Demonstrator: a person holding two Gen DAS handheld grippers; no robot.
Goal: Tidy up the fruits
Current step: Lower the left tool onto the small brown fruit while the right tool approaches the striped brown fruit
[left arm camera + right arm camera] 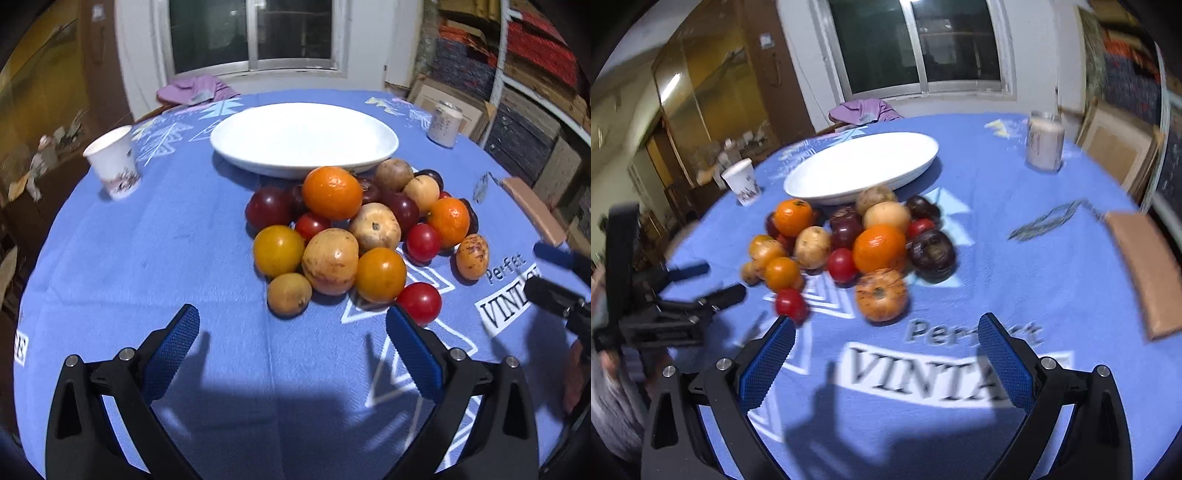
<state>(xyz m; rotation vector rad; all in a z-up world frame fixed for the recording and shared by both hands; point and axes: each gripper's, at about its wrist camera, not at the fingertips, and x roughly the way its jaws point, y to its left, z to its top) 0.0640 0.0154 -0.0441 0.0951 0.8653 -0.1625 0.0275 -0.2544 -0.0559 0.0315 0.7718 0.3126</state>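
Observation:
A heap of fruits [354, 229] [849, 243] lies on the blue tablecloth: oranges, yellow, tan, dark purple and small red ones. Just behind it stands an empty white oval dish [303, 138] [860, 168]. My left gripper [291, 317] hovers open above the cloth, just short of the heap's near edge, with nothing between its blue pads. My right gripper [886, 328] is open too, a little short of a speckled orange fruit [882, 294]. In the left wrist view the right gripper's fingers [554, 254] show at the right edge. In the right wrist view the left gripper [698, 280] shows at the left.
A paper cup [112, 162] [741, 181] stands left of the dish. A glass jar [445, 123] [1044, 144] stands at the far right. A brown flat pad [1145, 269] lies at the table's right edge, a purple cloth [192, 90] at the back edge. The round table [147, 258] drops off all around.

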